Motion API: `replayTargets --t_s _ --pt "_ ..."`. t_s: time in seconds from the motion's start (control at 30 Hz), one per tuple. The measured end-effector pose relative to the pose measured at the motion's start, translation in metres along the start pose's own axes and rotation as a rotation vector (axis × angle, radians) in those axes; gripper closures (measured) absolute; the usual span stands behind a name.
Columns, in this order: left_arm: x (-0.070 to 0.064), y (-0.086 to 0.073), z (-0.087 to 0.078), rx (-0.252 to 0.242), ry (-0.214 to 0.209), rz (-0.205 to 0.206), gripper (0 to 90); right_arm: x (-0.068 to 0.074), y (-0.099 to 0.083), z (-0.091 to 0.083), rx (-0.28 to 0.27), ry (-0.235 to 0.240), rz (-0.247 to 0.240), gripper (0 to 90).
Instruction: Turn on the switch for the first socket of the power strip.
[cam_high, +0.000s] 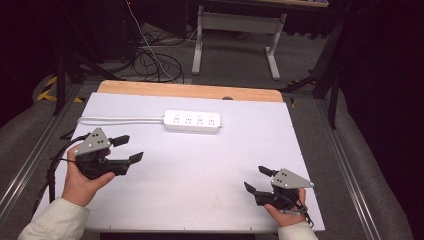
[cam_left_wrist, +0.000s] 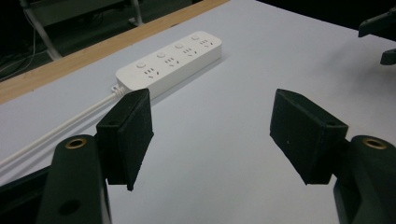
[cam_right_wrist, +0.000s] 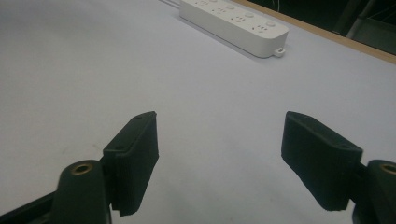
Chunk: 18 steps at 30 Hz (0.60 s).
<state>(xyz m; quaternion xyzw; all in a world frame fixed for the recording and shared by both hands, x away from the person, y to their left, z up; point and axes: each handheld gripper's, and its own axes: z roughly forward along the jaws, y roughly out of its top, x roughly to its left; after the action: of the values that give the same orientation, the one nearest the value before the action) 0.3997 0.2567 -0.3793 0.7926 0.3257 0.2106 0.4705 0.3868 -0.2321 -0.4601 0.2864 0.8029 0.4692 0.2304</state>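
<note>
Fingers of the left gripper (cam_high: 127, 149) stand wide apart with bare desk (cam_high: 200, 165) between them, holding and touching nothing. In the left gripper view the two black pads (cam_left_wrist: 130, 135) frame open white surface, and the white power strip (cam_left_wrist: 170, 63) lies just beyond the left pad, its cord (cam_left_wrist: 60, 126) trailing off toward the near left. The right gripper (cam_high: 257, 179) is likewise spread wide and empty, low over the desk's near right corner; in the right gripper view its fingers (cam_right_wrist: 135, 158) bracket plain desk, with the power strip well away at the top. From the high view the strip lies flat near the desk's far edge, about centre, closer to the left gripper than to the right, and apart from both.
</note>
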Motion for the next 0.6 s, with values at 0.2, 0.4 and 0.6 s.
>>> replayTargets --t_s 0.2,0.4,0.6 --pt "-0.001 0.007 0.004 0.002 -0.001 0.006 30.9 0.000 -0.001 -0.001 -0.002 0.001 0.002 28.3" --pt "0.002 0.015 0.010 0.037 -0.037 -0.002 50.9 0.000 -0.001 -0.001 0.000 -0.001 -0.001 27.7" --pt "0.011 0.024 0.022 0.026 -0.083 -0.076 67.0 0.000 -0.001 -0.001 -0.006 -0.004 0.003 27.1"
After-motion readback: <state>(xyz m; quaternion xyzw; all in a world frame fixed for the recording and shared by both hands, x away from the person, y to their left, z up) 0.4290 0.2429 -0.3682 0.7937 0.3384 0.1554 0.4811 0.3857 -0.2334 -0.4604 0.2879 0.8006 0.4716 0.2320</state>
